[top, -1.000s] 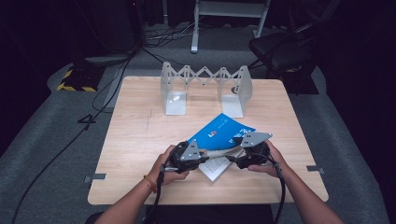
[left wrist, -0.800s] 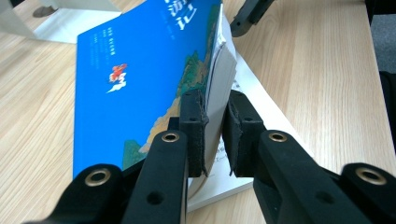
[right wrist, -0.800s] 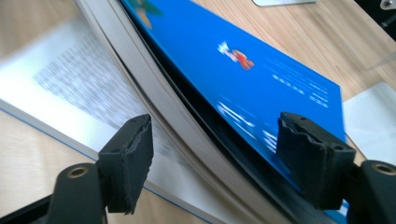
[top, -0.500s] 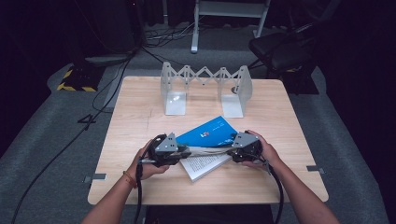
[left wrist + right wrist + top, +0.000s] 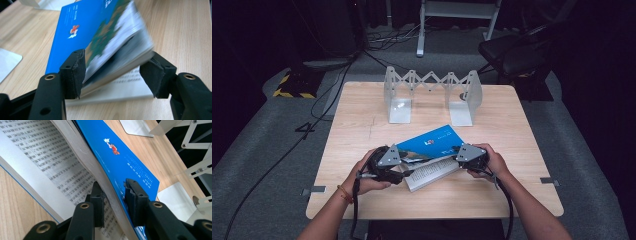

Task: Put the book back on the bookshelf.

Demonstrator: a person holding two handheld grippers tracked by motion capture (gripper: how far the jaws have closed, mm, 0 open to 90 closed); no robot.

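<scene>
a paperback book [image 5: 432, 150] with a blue cover lies open near the front middle of the wooden bench [image 5: 362, 130], its printed pages facing up toward the person and the blue cover with a stack of pages lifted above them.

the right claw [image 5: 458, 154] sits at the book's right side. in the right gripper view its two black jaws have just been closing and now pinch the lifted stack of pages with the blue cover [image 5: 120, 157] between the pads, one pad on the printed-page side and the other on the blue outer face. the open printed page [image 5: 37, 157] spreads flat to the left of that grip.

the left claw [image 5: 404, 167] is at the book's left front corner. in the left gripper view its jaws have just been opening and stand spread, with the corner of the lifted pages and cover [image 5: 112, 45] between them; the left pad lies against the cover's edge, while the right pad stands just clear of the page block. the page edges there are blurred.

behind the book, well apart from it, an extendable metal book rack [image 5: 432, 92] stands upright on the bench, its two end plates joined by a zigzag lattice.
</scene>
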